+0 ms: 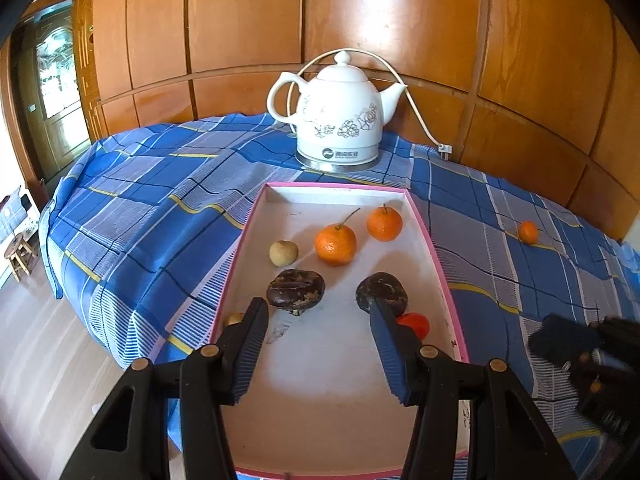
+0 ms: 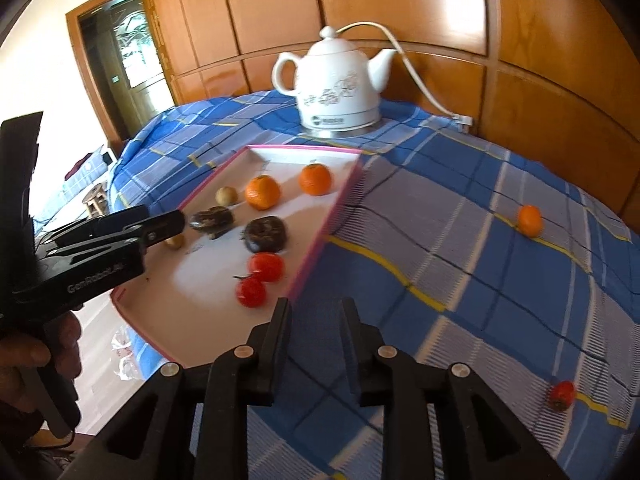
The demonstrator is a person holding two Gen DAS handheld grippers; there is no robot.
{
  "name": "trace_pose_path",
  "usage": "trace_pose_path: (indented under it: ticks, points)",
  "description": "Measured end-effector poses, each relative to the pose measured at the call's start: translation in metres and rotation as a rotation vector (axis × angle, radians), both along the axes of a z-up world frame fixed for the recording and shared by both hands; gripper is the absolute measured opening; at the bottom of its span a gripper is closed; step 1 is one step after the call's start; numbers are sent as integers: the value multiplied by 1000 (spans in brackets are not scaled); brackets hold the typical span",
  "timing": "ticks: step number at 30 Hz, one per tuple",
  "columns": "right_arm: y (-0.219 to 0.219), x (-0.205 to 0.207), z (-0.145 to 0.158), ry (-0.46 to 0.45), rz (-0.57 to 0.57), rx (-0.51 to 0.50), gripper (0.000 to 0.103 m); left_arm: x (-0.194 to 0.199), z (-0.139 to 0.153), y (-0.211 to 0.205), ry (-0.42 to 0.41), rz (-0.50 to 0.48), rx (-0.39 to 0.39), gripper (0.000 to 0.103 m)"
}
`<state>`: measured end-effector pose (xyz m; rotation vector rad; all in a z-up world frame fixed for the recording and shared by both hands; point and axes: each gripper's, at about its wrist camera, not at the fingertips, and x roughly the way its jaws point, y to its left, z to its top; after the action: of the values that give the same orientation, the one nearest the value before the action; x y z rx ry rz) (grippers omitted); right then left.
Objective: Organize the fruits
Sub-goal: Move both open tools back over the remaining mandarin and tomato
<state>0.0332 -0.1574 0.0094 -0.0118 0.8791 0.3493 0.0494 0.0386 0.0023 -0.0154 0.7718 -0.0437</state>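
A pink-rimmed white tray (image 1: 436, 256) (image 2: 320, 236) lies on the checked cloth. It holds two oranges (image 1: 335, 243) (image 1: 384, 223), a small tan fruit (image 1: 283, 253), two dark brown fruits (image 1: 295, 289) (image 1: 380, 286) and two red fruits (image 2: 266, 266) (image 2: 251, 292). My left gripper (image 1: 316, 312) (image 2: 176, 226) hovers open over the tray's near half, with nothing between its pads. My right gripper (image 2: 316, 308) (image 1: 560, 340) stands just past the tray's right rim, over cloth, its jaws a little apart and empty. One orange (image 2: 530, 221) (image 1: 528, 232) and one red fruit (image 2: 560, 395) lie loose on the cloth.
A white ceramic kettle (image 1: 340, 120) (image 2: 340, 84) stands behind the tray, its cord running to a plug (image 1: 445, 151) by the wooden wall panels. The table drops off to the floor on the left, where a small stool (image 1: 18, 254) stands.
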Motion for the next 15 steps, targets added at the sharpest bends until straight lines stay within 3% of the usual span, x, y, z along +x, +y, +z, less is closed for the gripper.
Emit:
trace_pose_path:
  ticks: [15]
  points:
    - [-104, 11, 21, 1, -133, -142, 25, 1, 8, -28, -8, -75, 29, 54]
